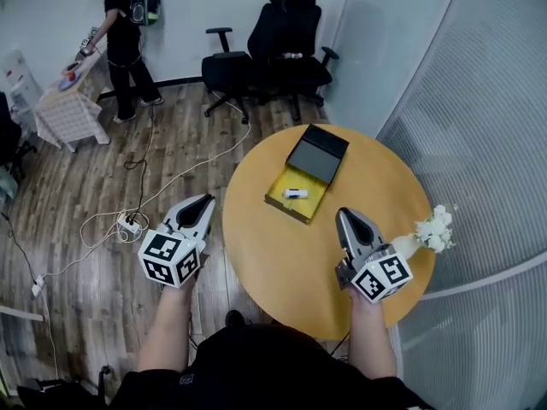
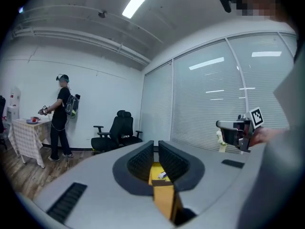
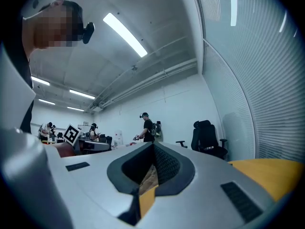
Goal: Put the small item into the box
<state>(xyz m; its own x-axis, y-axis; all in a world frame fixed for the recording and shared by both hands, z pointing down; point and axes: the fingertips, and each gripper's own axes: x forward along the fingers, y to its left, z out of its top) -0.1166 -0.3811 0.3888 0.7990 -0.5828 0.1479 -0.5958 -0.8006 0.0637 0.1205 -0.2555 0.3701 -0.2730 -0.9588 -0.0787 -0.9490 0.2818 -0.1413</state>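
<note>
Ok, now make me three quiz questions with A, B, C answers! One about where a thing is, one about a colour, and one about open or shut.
1. Where is the small white item?
A. on the floor
B. in the box
C. on a chair

2. What colour is the box inside?
A. red
B. green
C. yellow

3. How is the box's lid?
A. open
B. shut
C. lying on the floor

Answers:
1. B, as the head view shows the item lying on the box's floor.
2. C, as the box's inside is bright yellow around the item.
3. A, as the black lid is flipped back behind the box and the inside shows.
</note>
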